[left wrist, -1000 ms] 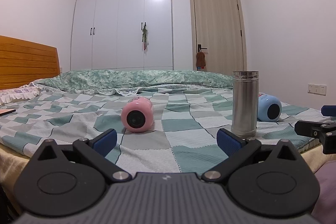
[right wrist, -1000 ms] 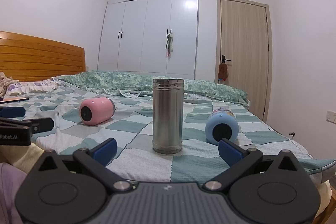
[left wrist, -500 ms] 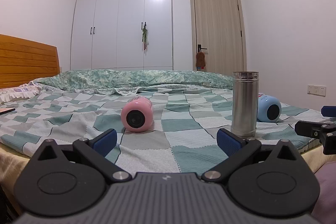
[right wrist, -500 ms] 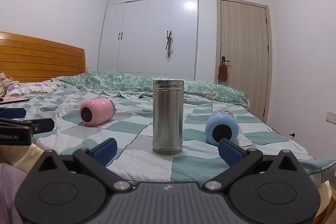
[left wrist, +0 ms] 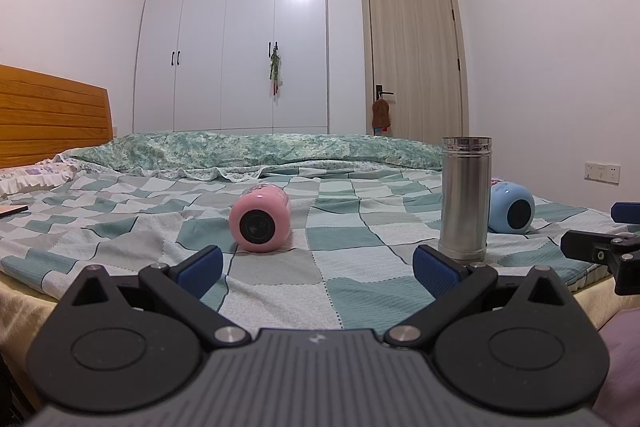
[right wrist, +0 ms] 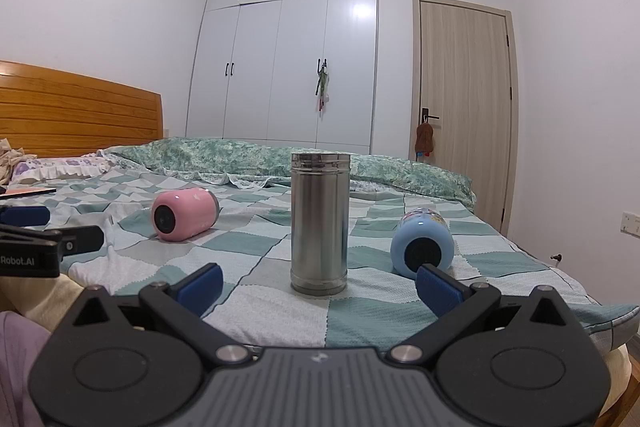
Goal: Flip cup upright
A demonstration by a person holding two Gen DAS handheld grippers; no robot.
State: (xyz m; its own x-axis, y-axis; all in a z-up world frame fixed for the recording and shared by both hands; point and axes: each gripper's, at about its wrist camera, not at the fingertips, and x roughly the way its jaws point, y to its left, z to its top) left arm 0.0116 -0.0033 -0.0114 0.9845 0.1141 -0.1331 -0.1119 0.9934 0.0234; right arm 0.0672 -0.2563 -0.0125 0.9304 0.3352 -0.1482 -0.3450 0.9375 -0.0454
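Note:
A pink cup (left wrist: pixel 261 221) lies on its side on the checked bedspread, its base toward me; it also shows in the right wrist view (right wrist: pixel 182 214). A blue cup (left wrist: pixel 512 211) lies on its side at the right, also seen in the right wrist view (right wrist: pixel 422 247). A steel flask (left wrist: pixel 464 198) stands upright between them, and in the right wrist view (right wrist: pixel 319 223). My left gripper (left wrist: pixel 318 269) is open and empty, short of the pink cup. My right gripper (right wrist: pixel 319 285) is open and empty in front of the flask.
The bed (left wrist: pixel 352 267) has a wooden headboard (left wrist: pixel 48 119) at the left and a rolled green quilt (left wrist: pixel 256 151) at the back. A white wardrobe (left wrist: pixel 232 39) and a door (left wrist: pixel 416 59) stand behind. The right gripper's fingers (left wrist: pixel 600 247) show at the right edge.
The left wrist view has shifted slightly to the right and forward. The cups and flask have not moved. Both grippers stay open.

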